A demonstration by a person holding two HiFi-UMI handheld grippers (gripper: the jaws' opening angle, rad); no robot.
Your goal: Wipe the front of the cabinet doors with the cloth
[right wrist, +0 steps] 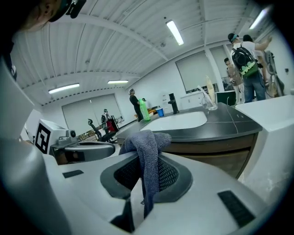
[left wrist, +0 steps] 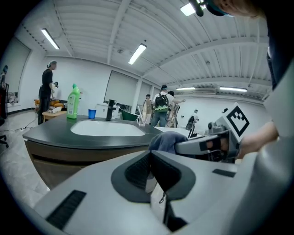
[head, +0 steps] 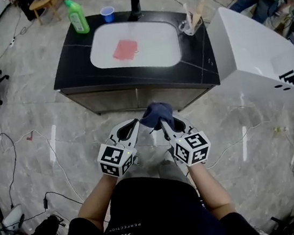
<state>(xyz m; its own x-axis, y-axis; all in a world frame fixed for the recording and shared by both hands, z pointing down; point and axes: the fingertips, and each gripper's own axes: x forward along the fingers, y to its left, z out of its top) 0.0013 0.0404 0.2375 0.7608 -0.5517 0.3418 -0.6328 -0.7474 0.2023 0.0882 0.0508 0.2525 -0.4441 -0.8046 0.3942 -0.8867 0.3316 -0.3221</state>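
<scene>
A dark blue-grey cloth [head: 156,113] hangs bunched from my right gripper [head: 164,126], which is shut on it. In the right gripper view the cloth [right wrist: 148,156] drapes over the closed jaws and down between them. My left gripper [head: 133,131] sits just left of it, shut with nothing between its jaws. Both grippers are held close together at waist height, a short way back from the cabinet. The brown cabinet doors [head: 133,97] run under a black counter [head: 74,62] with a white sink [head: 154,53]. The door fronts [right wrist: 216,151] are also in the right gripper view.
On the counter stand a green bottle [head: 77,16], a blue cup [head: 107,14], a black faucet [head: 135,4] and a glass with utensils [head: 191,24]. A pink rag [head: 125,49] lies in the sink. A white tub [head: 257,55] adjoins the cabinet's right. Cables [head: 48,150] cross the floor.
</scene>
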